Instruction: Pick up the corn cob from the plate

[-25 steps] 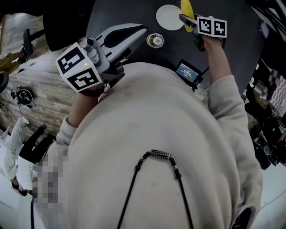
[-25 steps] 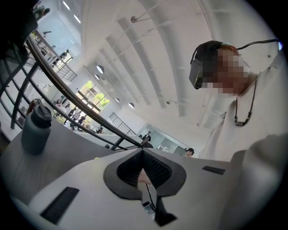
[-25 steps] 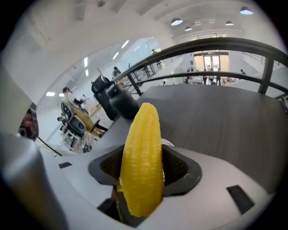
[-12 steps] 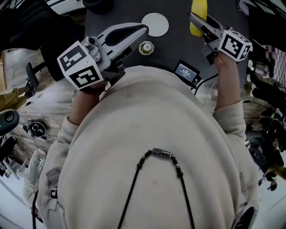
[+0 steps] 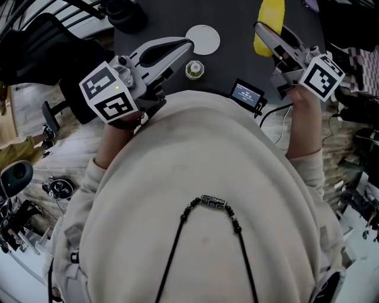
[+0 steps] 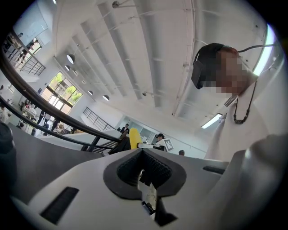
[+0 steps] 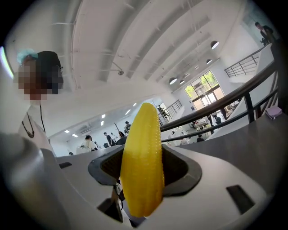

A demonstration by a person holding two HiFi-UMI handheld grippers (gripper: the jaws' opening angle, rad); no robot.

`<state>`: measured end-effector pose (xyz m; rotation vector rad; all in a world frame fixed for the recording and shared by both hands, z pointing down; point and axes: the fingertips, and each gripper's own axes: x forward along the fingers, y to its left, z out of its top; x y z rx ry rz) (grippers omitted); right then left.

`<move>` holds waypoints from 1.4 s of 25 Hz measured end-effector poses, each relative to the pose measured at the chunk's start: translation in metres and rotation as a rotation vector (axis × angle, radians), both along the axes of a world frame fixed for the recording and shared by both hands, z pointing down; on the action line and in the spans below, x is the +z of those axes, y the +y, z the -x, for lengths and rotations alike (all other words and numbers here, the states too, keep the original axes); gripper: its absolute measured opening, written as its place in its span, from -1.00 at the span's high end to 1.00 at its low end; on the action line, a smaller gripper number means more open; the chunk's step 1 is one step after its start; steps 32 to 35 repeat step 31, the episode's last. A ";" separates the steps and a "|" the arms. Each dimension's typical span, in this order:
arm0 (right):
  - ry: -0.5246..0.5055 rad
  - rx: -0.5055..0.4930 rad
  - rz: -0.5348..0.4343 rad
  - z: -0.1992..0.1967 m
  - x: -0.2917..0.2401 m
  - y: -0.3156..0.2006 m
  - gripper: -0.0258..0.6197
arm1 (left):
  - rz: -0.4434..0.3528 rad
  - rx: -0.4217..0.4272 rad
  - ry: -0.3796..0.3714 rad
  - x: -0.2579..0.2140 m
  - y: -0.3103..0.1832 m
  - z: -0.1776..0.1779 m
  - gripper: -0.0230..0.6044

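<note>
In the head view, your right gripper (image 5: 265, 31) holds the corn cob (image 5: 269, 18) over the far right part of the dark table (image 5: 231, 56). The white plate (image 5: 202, 36) lies bare to the left of it, well apart from the cob, so I judge the picking is done. Your left gripper (image 5: 187, 43) points toward the plate with nothing in it, and a small jar (image 5: 194, 69) stands just beside its tip. A small device with a screen (image 5: 246, 94) and its cable lie at the near table edge, close under your right wrist; please mind them if you lower this hand. In the left gripper view, the left gripper (image 6: 142, 149) has its jaws together and they hold nothing; the cob (image 6: 133, 138) shows small and yellow in the distance. In the right gripper view, the right gripper (image 7: 143, 155) is clamped on the corn cob (image 7: 141, 166) about its middle, and both ends stand free above and below the pads. The cob seems stiff and rather light, and its bumpy rows should help the pads, but its round body may turn in the grip, so the middle is a good place to hold. Only ceiling and hall show behind the cob, so there is much open room.
</note>
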<state>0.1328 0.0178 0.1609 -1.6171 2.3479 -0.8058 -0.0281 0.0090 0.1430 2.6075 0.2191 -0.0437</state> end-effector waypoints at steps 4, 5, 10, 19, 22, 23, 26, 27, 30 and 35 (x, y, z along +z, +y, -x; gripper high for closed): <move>-0.021 -0.001 -0.052 0.017 -0.027 0.002 0.15 | -0.006 0.020 0.020 -0.009 -0.009 0.003 0.93; -0.015 -0.006 -0.061 0.020 -0.031 0.003 0.15 | -0.005 0.028 0.021 -0.008 -0.010 0.001 0.93; -0.017 -0.007 -0.084 0.024 -0.037 0.002 0.15 | 0.005 0.064 0.021 -0.001 -0.019 -0.011 0.93; -0.023 -0.015 -0.104 0.032 -0.050 0.001 0.15 | 0.015 0.084 0.018 -0.001 -0.021 -0.012 0.93; -0.026 -0.024 -0.108 0.034 -0.052 0.001 0.15 | 0.016 0.079 0.018 -0.001 -0.020 -0.011 0.93; -0.027 -0.027 -0.108 0.034 -0.052 0.000 0.15 | 0.017 0.078 0.018 0.000 -0.020 -0.011 0.93; -0.027 -0.035 -0.110 0.035 -0.052 -0.002 0.15 | 0.017 0.073 0.019 0.001 -0.021 -0.011 0.93; -0.027 -0.037 -0.111 0.035 -0.051 -0.002 0.15 | 0.017 0.071 0.020 0.002 -0.021 -0.011 0.93; -0.033 -0.042 -0.113 0.035 -0.050 -0.002 0.15 | 0.019 0.066 0.019 0.004 -0.021 -0.011 0.93; -0.034 -0.043 -0.113 0.035 -0.050 -0.002 0.15 | 0.020 0.065 0.019 0.005 -0.021 -0.011 0.93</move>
